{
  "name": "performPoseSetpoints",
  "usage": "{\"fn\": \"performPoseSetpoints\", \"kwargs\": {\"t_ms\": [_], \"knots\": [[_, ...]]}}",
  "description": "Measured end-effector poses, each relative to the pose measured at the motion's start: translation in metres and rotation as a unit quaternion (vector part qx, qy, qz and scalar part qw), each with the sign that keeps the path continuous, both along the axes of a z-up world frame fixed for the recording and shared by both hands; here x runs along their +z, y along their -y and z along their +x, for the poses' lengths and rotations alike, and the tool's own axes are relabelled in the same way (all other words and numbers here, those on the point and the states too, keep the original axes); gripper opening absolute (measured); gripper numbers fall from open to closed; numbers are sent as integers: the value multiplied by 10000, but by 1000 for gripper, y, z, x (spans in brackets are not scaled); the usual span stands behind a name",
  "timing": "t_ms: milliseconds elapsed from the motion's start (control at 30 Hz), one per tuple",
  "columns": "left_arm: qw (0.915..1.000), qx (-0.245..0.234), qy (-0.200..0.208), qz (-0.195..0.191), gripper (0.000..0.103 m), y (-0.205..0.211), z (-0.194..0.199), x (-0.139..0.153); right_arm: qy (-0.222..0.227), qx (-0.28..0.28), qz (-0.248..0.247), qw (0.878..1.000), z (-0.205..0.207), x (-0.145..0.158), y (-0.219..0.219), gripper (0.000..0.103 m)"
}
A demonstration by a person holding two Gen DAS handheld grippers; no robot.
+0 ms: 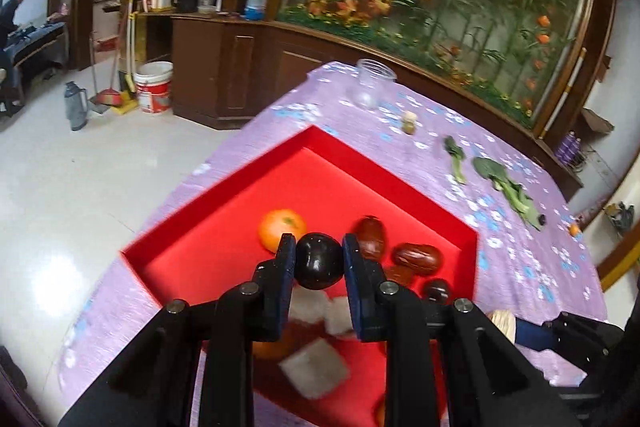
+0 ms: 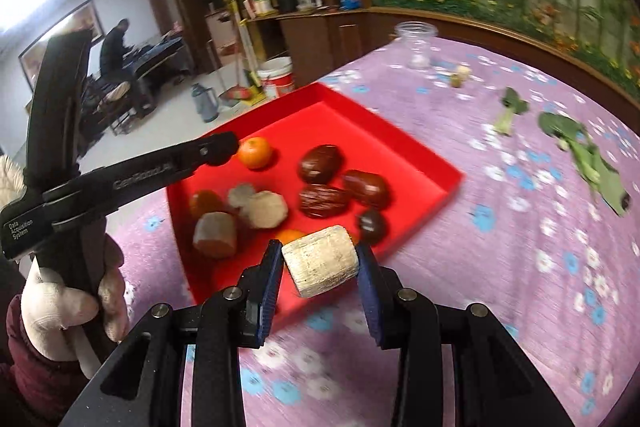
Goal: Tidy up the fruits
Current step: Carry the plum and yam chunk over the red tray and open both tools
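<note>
A red tray [image 1: 224, 223] [image 2: 404, 143] sits on the purple flowered tablecloth. My left gripper [image 1: 319, 259] is shut on a dark plum [image 1: 319, 261], held above the tray. My right gripper [image 2: 320, 265] is shut on a pale sugarcane chunk [image 2: 322, 261] over the tray's near edge. In the tray lie a mandarin [image 2: 255, 152] [image 1: 280, 229], red dates [image 2: 320, 163] [image 1: 418, 258], a dark plum [image 2: 372, 225], cut sugarcane pieces [image 2: 266, 209] and another orange fruit [image 2: 206, 203]. The left gripper's arm [image 2: 168, 167] reaches over the tray in the right wrist view.
On the cloth stand a clear plastic jar [image 1: 374, 83] [image 2: 416, 45], a small pale piece [image 1: 409, 121], green leafy vegetables [image 1: 504, 187] [image 2: 588, 159] and a small orange fruit [image 1: 575, 229]. The table's left edge drops to a tiled floor with a bucket [image 1: 154, 87] and a flask [image 1: 75, 105].
</note>
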State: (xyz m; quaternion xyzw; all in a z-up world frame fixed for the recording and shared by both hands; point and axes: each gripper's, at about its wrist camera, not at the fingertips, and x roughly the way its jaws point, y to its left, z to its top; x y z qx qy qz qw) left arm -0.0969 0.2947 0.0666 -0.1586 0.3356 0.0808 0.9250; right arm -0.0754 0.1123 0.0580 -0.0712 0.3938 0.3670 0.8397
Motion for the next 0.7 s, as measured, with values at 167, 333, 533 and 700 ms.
{"fn": "performPoseSetpoints", "kwargs": {"t_ms": [167,333,533,700], "knots": [[9997,138,-137,132,23,-13,10,-8,-62,227,37,9997,6,-6,-27,41],[9988,281,-200,359,23,-20,13,-13,-187,415,64,9989,10,-15,-49,41],[9973,445,-162,558,49,-22,9,-14,-232,526,-24,9983,15,-26,-64,41],[9960,505,-31,734,61,-17,3,-7,-260,539,39,9982,16,-30,-65,45]]}}
